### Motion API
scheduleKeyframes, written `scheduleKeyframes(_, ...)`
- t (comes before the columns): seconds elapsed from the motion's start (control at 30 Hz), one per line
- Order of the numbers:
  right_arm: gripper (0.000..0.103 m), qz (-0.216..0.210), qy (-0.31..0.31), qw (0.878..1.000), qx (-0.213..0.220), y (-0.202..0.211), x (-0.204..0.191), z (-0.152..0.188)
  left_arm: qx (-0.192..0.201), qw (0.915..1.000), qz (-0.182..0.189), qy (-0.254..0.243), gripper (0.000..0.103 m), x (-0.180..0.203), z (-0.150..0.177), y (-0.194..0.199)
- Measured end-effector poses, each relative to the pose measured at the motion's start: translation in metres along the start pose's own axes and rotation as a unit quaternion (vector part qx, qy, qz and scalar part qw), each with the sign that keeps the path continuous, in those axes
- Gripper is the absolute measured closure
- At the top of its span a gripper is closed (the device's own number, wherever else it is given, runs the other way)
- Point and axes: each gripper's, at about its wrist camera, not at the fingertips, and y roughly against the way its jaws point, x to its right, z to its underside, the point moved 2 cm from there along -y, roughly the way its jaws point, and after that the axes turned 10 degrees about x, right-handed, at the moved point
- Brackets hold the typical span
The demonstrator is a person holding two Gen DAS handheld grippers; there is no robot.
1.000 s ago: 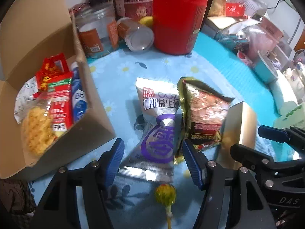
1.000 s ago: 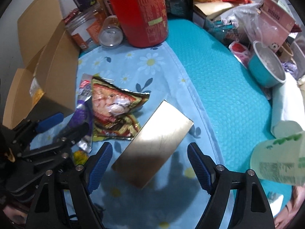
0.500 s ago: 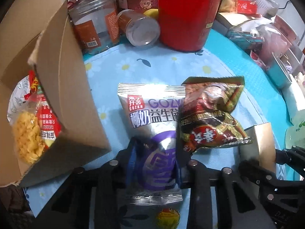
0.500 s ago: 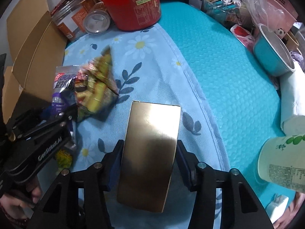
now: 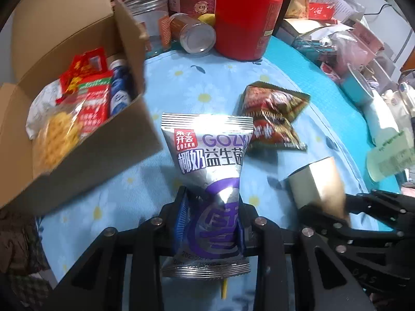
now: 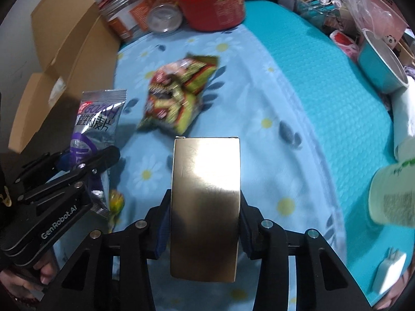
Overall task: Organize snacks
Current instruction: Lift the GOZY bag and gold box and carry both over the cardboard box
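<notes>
My left gripper [image 5: 211, 215] is shut on the lower half of a silver-and-purple snack packet [image 5: 207, 150], which stands up off the flowered cloth. The open cardboard box [image 5: 103, 160] with several snacks inside is to its left. My right gripper [image 6: 205, 223] holds a flat gold box [image 6: 206, 171]. Its jaws are closing, and the pads press on the box's long sides. A brown-and-red snack bag [image 6: 179, 98] lies loose on the cloth ahead of both grippers. A yellow lollipop [image 6: 116, 199] lies under the left gripper [image 6: 85, 160].
A tall red canister [image 5: 246, 15], a tipped jar [image 5: 197, 36] and other jars stand at the back. A teal bowl [image 6: 381, 59], a paper roll and a pale green cup [image 6: 391, 194] line the right side. Bags and boxes clutter the far right.
Both grippers went from wide open to closed, the left on the silver packet and the right on the gold box. Both items have lifted off the cloth. The brown bag slid off the packet.
</notes>
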Motion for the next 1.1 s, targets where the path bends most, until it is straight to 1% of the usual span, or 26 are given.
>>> scheduleKeyframes(0.07,0.06,-0.005,0.007,1.0,-0.001,0.003,-0.006,0.008,0.005,0.9998,0.011,0.014,0.072,-0.004,0.007,0.015)
scheduleKeyframes(0.2,0.06,-0.013,0.013,1.0,-0.006,0.011,-0.02,0.03,0.007,0.9999,0.011,0.004,0.072,-0.006,0.024,0.039)
scheduleKeyframes(0.3,0.06,-0.018,0.006,1.0,-0.005,0.021,-0.032,0.046,-0.005,0.9997,0.021,0.013,0.072,-0.01,0.039,0.054)
scheduleKeyframes(0.57,0.06,-0.014,0.004,1.0,-0.002,0.031,-0.066,0.075,-0.022,0.9994,0.02,0.016,0.072,-0.024,0.078,0.083)
scheduleKeyframes(0.7,0.06,-0.01,0.008,1.0,-0.005,0.032,-0.078,0.088,-0.031,0.9994,0.014,0.01,0.072,-0.031,0.099,0.086)
scheduleKeyframes(0.93,0.06,-0.001,0.006,0.999,-0.033,0.03,-0.091,0.117,-0.063,0.9979,0.015,-0.01,0.072,-0.038,0.13,0.074)
scheduleKeyframes(1.1,0.06,0.009,0.011,0.999,-0.046,0.025,-0.099,0.13,-0.086,0.9962,0.013,-0.012,0.072,-0.042,0.145,0.061)
